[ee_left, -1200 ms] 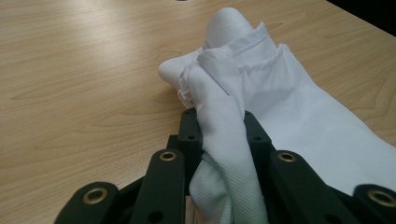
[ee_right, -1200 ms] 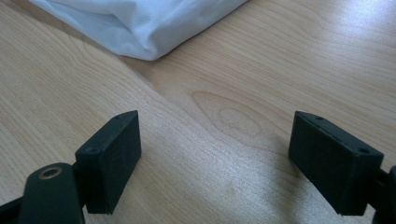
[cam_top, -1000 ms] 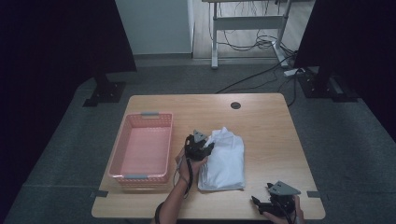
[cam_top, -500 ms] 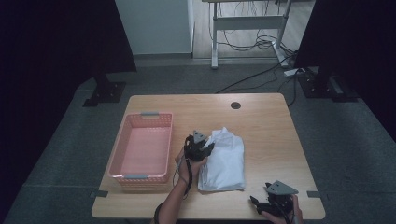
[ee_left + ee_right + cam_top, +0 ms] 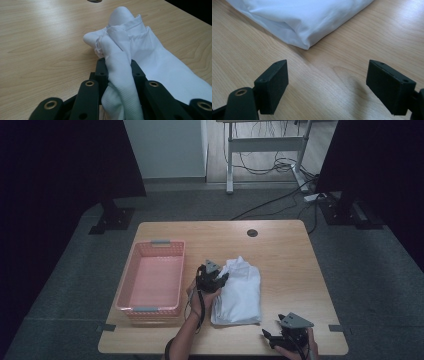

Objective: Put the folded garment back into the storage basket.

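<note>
From above, the folded white shirt [image 5: 238, 292] lies on the table [image 5: 280, 250], at 3 o'clock of the pink basket [image 5: 152, 282]. The left hand-held gripper [image 5: 212, 276] touches its 10 o'clock corner; the right hand-held gripper [image 5: 285, 336] rests near the table's 5 o'clock edge.

In the left gripper view, the jaws are clamped on a bunched fold of the shirt [image 5: 120, 72].

In the right gripper view, the jaws stand wide apart, and a shirt corner [image 5: 304, 22] lies at 12 o'clock.

White folded shirt [image 5: 240, 292] flat on table, right of basket; collar end bunched, lifted, apparently pinched.
</note>
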The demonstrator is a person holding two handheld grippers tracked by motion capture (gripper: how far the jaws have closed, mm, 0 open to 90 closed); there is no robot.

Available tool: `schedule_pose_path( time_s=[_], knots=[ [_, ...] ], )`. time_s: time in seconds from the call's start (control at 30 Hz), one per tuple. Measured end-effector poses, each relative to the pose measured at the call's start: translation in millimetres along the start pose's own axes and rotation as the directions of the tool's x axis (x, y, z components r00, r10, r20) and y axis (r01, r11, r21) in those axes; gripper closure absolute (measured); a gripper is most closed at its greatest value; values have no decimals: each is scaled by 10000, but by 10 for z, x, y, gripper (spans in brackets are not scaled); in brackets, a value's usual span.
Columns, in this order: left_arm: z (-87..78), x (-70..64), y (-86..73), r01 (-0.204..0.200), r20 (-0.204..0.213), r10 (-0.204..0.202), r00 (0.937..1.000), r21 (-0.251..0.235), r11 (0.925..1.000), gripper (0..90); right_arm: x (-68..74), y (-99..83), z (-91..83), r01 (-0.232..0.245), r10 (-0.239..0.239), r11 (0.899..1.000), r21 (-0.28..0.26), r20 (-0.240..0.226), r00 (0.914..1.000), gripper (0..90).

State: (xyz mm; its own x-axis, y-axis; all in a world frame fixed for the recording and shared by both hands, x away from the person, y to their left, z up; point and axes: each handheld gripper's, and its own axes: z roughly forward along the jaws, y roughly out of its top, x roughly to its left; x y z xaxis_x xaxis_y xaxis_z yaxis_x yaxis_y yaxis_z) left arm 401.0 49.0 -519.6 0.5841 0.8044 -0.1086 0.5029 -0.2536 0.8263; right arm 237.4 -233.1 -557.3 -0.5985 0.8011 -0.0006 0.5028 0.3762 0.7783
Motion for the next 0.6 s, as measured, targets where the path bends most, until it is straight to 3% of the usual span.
schedule_pose_path(
  time_s=[0.6],
  knots=[
    [-76,49,-34,429,223,-424,9989,-237,9988,739,172,137,110,279,-280,9996,-108,-126,9995,179]
  ],
)
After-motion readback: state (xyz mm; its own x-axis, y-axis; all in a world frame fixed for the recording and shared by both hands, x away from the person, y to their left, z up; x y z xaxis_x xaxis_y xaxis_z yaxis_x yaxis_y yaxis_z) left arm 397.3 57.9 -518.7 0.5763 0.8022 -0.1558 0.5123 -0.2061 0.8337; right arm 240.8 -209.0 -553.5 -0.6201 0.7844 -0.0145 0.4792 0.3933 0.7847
